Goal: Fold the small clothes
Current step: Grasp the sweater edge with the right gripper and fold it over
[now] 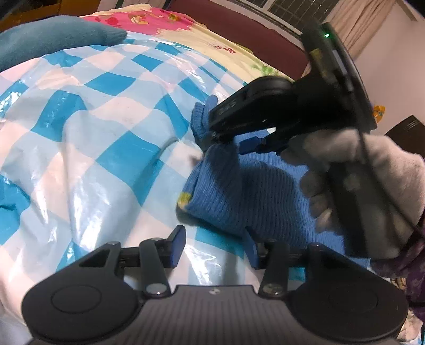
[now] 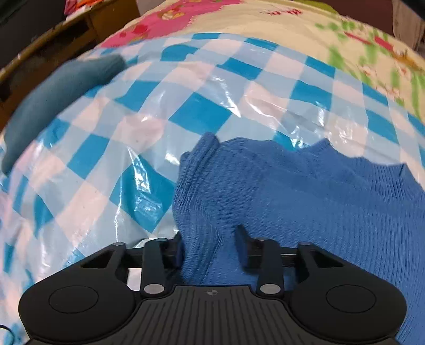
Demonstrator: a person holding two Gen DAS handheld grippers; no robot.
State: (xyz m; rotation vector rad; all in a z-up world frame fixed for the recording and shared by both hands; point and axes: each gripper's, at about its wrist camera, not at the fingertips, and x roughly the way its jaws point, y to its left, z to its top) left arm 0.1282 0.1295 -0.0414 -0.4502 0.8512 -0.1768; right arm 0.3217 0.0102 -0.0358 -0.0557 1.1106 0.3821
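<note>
A small blue knitted sweater (image 1: 233, 191) lies on a blue-and-white checked plastic sheet (image 1: 106, 127). In the left wrist view my left gripper (image 1: 215, 244) is open, its right finger at the sweater's near edge, nothing between the jaws. My right gripper (image 1: 233, 140), held by a gloved hand (image 1: 358, 169), sits over the sweater's far part with a fold of knit at its fingers. In the right wrist view the sweater (image 2: 305, 191) fills the right half, and a raised fold of it runs between the right gripper's (image 2: 209, 244) partly spread fingers.
A teal cloth (image 1: 53, 39) lies at the sheet's far left; it also shows in the right wrist view (image 2: 53, 93). A floral bedcover (image 2: 265, 16) lies beyond the sheet. A wooden bed frame (image 2: 53, 39) is at the far left, a dark headboard (image 1: 252, 34) at the back.
</note>
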